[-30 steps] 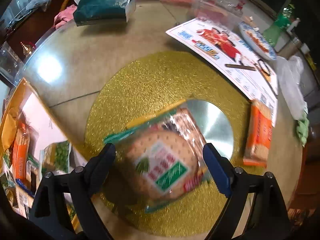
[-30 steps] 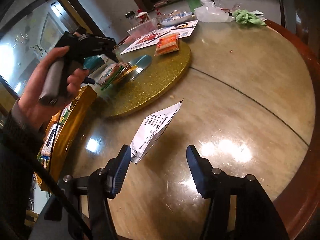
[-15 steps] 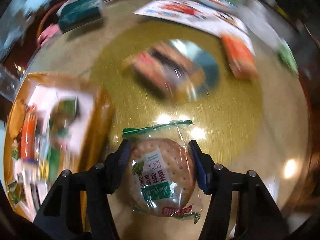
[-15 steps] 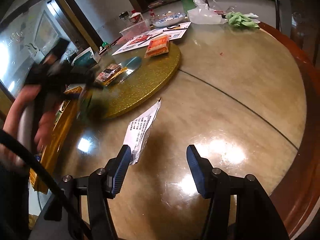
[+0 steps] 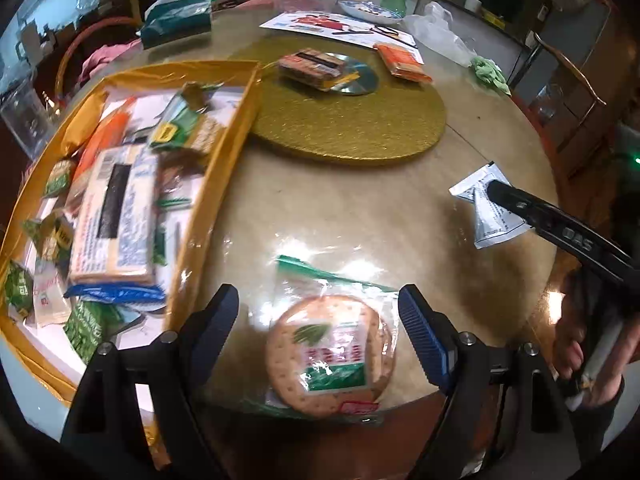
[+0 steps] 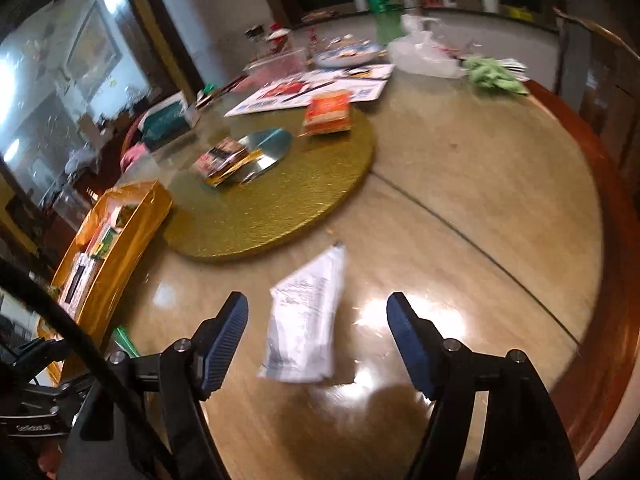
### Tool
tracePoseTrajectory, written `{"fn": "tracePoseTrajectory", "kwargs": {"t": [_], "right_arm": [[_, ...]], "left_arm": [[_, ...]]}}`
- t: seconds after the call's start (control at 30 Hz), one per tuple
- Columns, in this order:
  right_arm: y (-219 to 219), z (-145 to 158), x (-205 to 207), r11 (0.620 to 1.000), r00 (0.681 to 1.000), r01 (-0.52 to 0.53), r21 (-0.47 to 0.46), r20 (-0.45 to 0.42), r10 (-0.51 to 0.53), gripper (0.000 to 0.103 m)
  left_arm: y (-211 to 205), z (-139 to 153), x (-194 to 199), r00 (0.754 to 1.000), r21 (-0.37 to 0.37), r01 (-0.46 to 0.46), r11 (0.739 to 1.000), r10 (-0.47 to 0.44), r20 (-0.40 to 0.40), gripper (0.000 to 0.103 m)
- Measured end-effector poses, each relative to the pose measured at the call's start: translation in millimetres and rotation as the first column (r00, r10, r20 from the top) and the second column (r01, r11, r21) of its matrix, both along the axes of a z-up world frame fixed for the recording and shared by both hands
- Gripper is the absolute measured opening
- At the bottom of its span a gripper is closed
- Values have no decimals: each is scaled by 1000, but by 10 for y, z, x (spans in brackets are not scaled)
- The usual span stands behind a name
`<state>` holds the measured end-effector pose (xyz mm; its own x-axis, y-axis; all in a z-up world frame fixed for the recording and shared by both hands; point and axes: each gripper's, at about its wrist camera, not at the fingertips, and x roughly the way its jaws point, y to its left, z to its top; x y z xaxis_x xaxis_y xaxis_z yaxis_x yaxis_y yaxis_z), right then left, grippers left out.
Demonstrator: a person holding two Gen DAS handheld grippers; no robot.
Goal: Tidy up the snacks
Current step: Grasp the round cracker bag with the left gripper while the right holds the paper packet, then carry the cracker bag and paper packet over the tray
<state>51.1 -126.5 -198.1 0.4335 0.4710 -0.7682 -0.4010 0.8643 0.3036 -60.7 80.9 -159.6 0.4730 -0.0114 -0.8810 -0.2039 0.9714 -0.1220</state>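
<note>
Surface [image 5: 360, 208]: round and glossy; a gold turntable [image 5: 352, 128] is carried at its middle.
Gold box [image 5: 224, 168]: set beside the turntable at the surface's edge; many snack packets are already gathered inside, too jumbled to be counted.
Progress: judged well advanced; four packets are seen outside the box.
Left on turntable: two, a brown biscuit pack [image 5: 314, 66] and an orange pack [image 5: 402, 62].
Round cracker packet [image 5: 332, 352]: one, lying on the surface just beside the box.
White sachet [image 6: 308, 324]: one, flat on the surface.
Left hand-held gripper [image 5: 318, 322]: jaws opening, the cracker packet between them, not pressed.
Right hand-held gripper [image 6: 318, 338]: jaws opening around the sachet, untouched.
</note>
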Motion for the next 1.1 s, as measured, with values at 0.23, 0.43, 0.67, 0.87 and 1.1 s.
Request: {"fn": "tracePoseTrajectory", "kwargs": {"t": [0.23,0.43,0.67,0.87,1.1], "right_arm": [[-25,-154,-122,999,999,39,-31,-7,-39,25],[-153,-155,-262,999,999,36,-11,-4,-36,23],[-201,-150,-537,999,1000,8,46,-19,-7,21],[2,-53,-725,991,997,-72,116,-11,74,20],[474,326,-853,958,976,-216,189,67,207,21]], "left_arm": [[-48,-130,-167,998,-5,59,998,-59,-23,82],[-350,-311,-134,988,103,145,984,-138,-75,83],[-376,-324,-294,996,143,89,986,-91,5,76],[-224,-69,-563,993,65,43,997,-49,105,76],[422,443,-890,965,21,-134,991,126,228,77]]}}
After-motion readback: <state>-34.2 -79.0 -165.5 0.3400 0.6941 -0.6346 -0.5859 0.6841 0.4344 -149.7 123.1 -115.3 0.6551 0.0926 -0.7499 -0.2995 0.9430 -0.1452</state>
